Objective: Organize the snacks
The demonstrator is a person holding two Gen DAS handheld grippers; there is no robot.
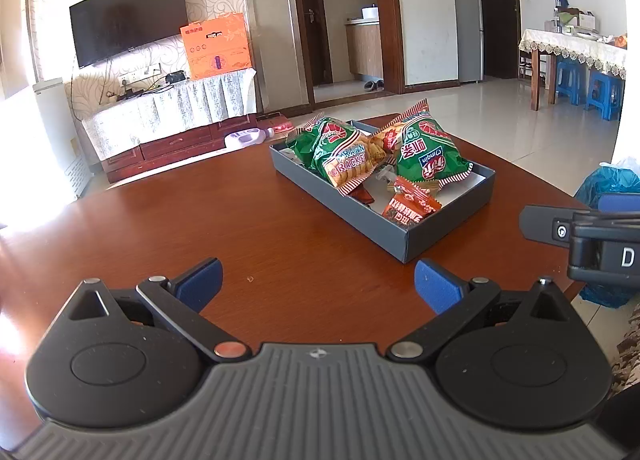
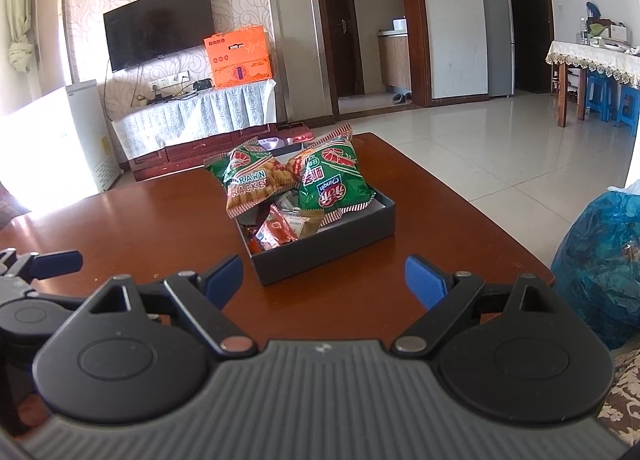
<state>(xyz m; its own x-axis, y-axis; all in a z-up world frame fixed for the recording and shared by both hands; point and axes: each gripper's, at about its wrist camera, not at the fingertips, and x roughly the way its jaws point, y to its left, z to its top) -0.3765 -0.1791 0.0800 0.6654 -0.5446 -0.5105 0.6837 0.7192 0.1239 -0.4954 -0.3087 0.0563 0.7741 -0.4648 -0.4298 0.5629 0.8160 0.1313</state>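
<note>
Above the shiny brown bench point(image 1: 200, 200), the left gripper point(image 1: 319, 280) hangs with its fingers point(image 1: 202, 282) spread wide and nothing between them. The pads are flat blue pieces, smooth and squared off, set on black arms with round silver pins. The body behind them is black plastic with a grey ribbed middle. The right gripper point(image 2: 324, 280) looks the same, and its blue fingers point(image 2: 426, 280) are spread wide with nothing in them too. Both grippers sit side by side at the near edge of the bench, and each one shows at the edge of the other's view. Just ahead of them rests a flat grey box point(image 1: 412, 238), a low cardboard rectangle with thin walls and a pale floor. The snacks lie inside it. Two puffy green cracker bags point(image 1: 430, 152) with zigzag red-and-white ends lean on each other at the far end, piled higher than the walls. Small crinkly red packets point(image 1: 408, 206) lie at the near end of the box, flat and shiny. The wood of the bench is smooth and glossy, and bright light spreads on its left side. A wrinkly blue plastic bag point(image 2: 600, 260) sits off the right edge of the bench. Far behind, a dark television point(image 1: 128, 18) hangs on a swirly papered wall, next to an orange carton point(image 1: 218, 46).
</note>
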